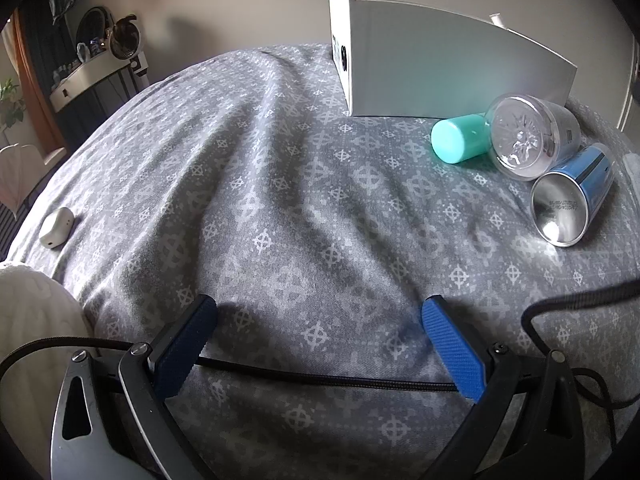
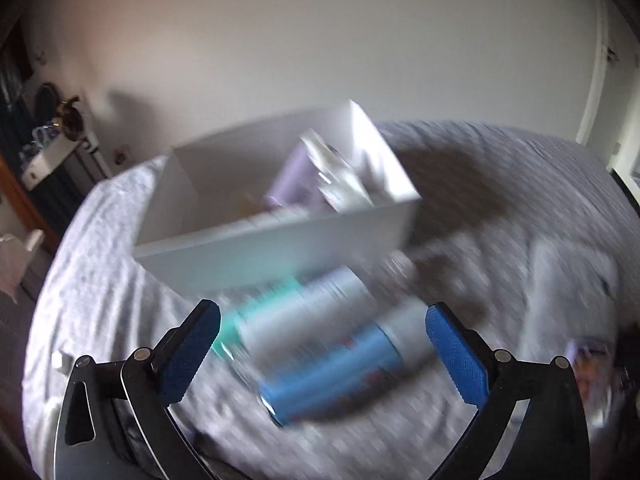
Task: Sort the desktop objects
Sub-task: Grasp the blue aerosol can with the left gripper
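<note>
Grey patterned bedspread: white box partly filled; teal bottle, clear jar, blue can left. My left gripper and right gripper both spread, empty.

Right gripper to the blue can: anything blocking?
Nothing visible. The right gripper is open and the blue-labelled metal can lies on its side just beyond the fingertips, with the clear plastic cup beside it, not in front. The view is blurred.
</note>
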A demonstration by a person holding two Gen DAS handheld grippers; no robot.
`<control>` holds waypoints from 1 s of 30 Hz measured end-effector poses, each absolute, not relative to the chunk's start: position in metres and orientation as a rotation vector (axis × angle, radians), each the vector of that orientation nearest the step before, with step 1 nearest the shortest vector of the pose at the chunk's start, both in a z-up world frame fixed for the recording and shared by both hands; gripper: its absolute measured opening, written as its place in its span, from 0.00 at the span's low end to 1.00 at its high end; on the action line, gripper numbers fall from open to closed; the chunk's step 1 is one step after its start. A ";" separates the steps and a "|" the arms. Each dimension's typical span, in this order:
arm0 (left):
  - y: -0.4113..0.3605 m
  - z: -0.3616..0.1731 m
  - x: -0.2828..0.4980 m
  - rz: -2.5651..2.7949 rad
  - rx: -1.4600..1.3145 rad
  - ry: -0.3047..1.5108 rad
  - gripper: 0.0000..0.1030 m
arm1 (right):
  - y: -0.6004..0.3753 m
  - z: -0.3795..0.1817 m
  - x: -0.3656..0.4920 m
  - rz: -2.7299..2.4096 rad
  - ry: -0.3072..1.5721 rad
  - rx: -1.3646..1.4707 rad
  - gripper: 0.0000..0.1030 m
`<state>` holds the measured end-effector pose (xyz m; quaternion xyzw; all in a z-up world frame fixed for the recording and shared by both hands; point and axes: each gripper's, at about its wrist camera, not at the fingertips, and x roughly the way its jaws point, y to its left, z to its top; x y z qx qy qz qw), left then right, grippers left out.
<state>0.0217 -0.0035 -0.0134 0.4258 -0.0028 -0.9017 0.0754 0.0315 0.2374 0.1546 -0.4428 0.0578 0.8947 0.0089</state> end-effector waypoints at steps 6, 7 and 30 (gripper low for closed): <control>-0.010 0.010 0.027 -2.691 1.305 -0.058 1.00 | 0.304 0.076 0.095 2.432 0.417 -1.534 1.00; -0.014 0.020 0.030 -2.702 1.254 -0.056 1.00 | 0.309 0.071 0.102 2.405 0.465 -1.534 1.00; 0.167 0.086 -0.038 -3.228 1.429 -0.946 1.00 | 0.251 0.033 0.144 2.404 0.374 -1.347 1.00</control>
